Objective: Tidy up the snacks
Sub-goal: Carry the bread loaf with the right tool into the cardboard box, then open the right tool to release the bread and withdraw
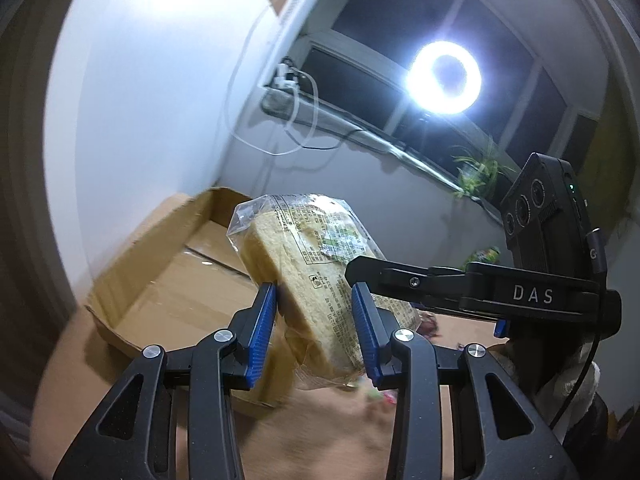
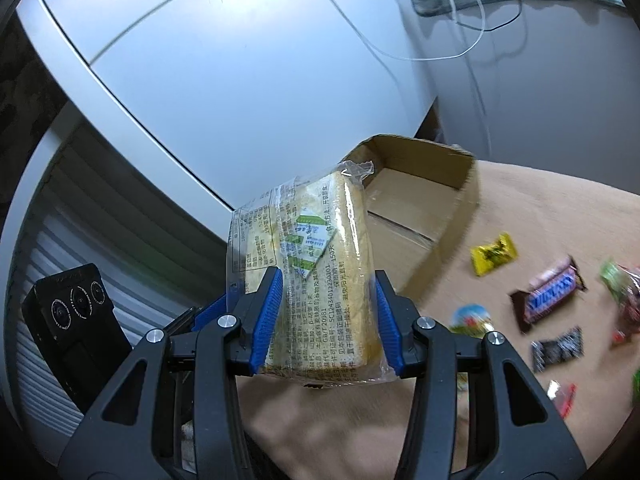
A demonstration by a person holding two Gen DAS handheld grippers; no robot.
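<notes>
Tan desk with an open box and loose snacks

The desk (image 2: 500, 208) had a plain tan top. A shallow cardboard box (image 2: 420, 200) sat on it by the wall, open, its flaps up. To the right of the box, well apart from one another, lay a yellow wrapped candy (image 2: 494, 254), a Snickers bar (image 2: 550, 298), a small black-and-white packet (image 2: 557, 349), a round piece with a blue and green picture (image 2: 470, 320), a red and green bag (image 2: 624, 300) at the edge, and a blurred red-ended wrapper (image 2: 564, 398).
</notes>
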